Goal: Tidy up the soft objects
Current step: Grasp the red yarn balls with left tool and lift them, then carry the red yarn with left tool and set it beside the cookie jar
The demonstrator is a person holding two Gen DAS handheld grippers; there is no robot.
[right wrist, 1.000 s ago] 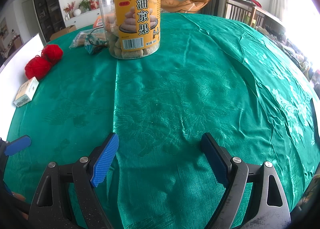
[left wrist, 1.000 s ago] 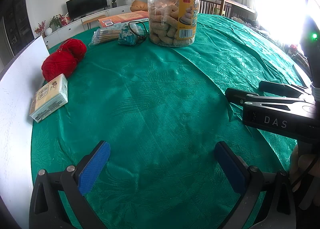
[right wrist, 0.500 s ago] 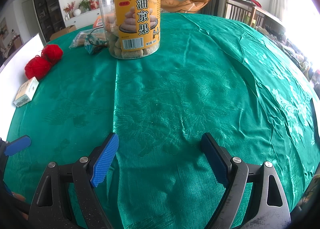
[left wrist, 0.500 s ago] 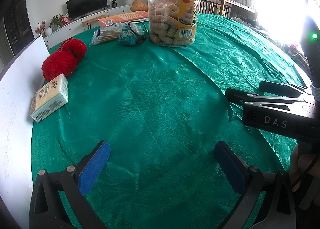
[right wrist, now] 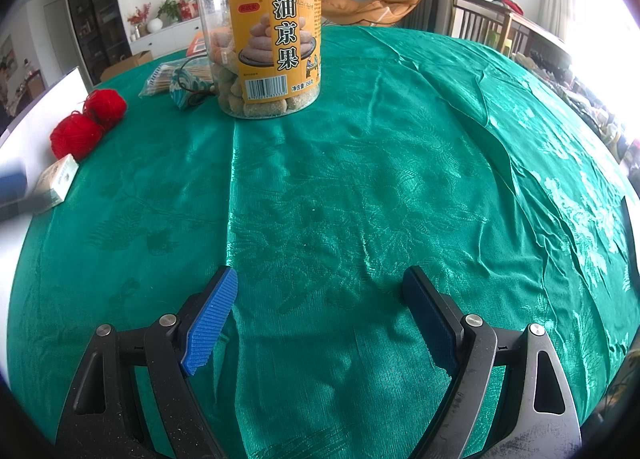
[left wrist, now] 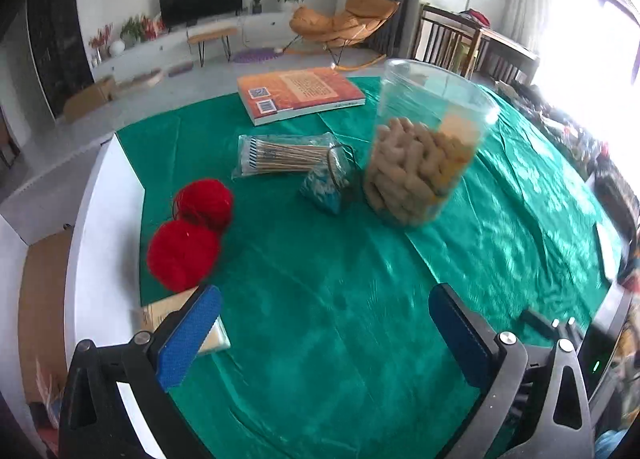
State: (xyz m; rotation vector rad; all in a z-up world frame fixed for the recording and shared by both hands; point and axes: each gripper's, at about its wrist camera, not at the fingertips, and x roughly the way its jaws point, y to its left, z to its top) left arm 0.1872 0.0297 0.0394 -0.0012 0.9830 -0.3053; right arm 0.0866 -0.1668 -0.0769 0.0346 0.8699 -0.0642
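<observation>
Plainly, left gripper (left wrist: 324, 323) and right gripper (right wrist: 320, 313) show wide, empty jaws; red yarn balls (left wrist: 192, 235), perhaps touching, lie on the bench (right wrist: 360, 187).

You have strong daylight from the window (left wrist: 592, 43) on the right, blown out to white in both views. It throws glare across the green cloth (right wrist: 520, 163). Your left wrist view is smeared with motion blur, the snack jar (left wrist: 420, 147) soft-edged; the right is sharp. Fisheye bending and dark corners frame both.
</observation>
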